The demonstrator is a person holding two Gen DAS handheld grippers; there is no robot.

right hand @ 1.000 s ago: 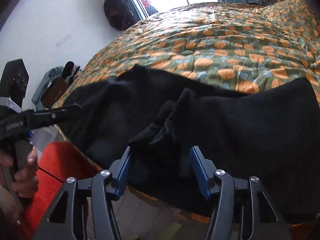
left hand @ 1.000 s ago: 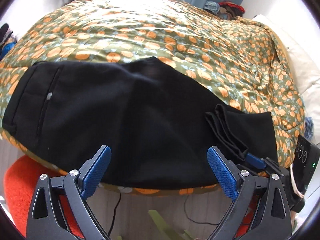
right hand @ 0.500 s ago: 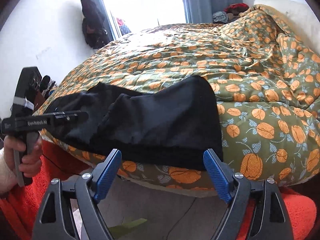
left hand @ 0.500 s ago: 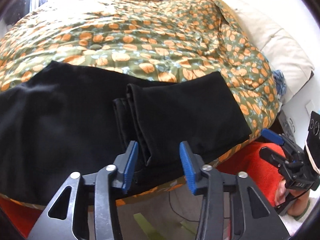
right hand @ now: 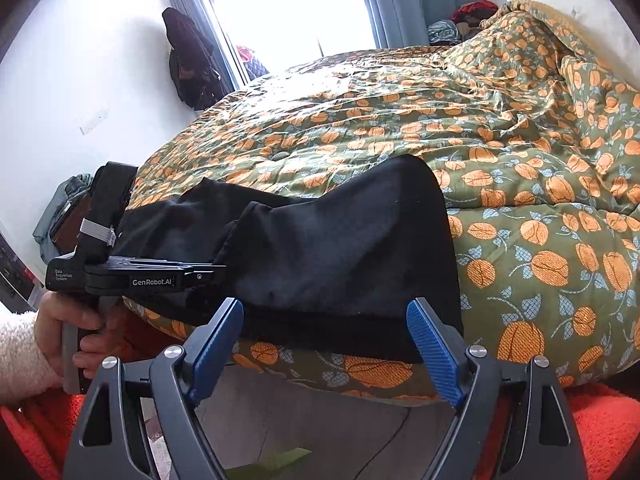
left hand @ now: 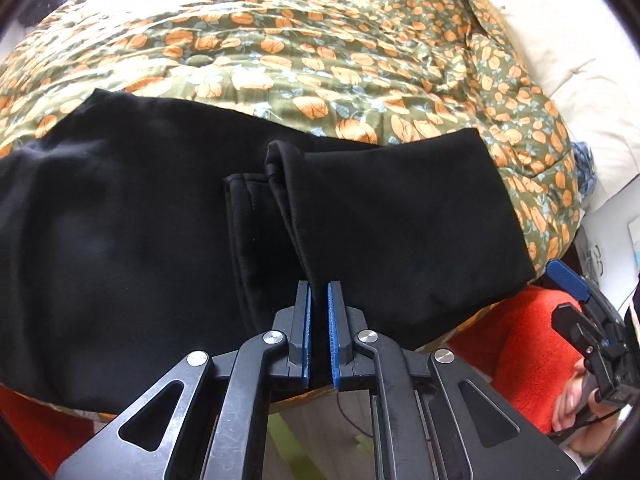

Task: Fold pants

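Note:
Black pants (left hand: 120,220) lie along the near edge of the bed, with the leg end folded back over itself on the right (left hand: 400,216). My left gripper (left hand: 319,292) is shut on the near hem edge of the folded leg layer. It also shows from the side in the right wrist view (right hand: 212,270), at the fold's left edge. My right gripper (right hand: 325,344) is open and empty, just in front of the folded part of the pants (right hand: 340,248), not touching it.
The bed carries an olive quilt with orange pumpkins (left hand: 320,40), (right hand: 520,160). A white pillow (left hand: 580,60) lies at the right. An orange rug (left hand: 532,344) and a cable lie on the floor below the bed edge. A window (right hand: 288,12) is behind the bed.
My left gripper swung right to the folded leg end and closed on its hem edge. My right gripper let go of the fold, opened wide and drew back to the bed edge.

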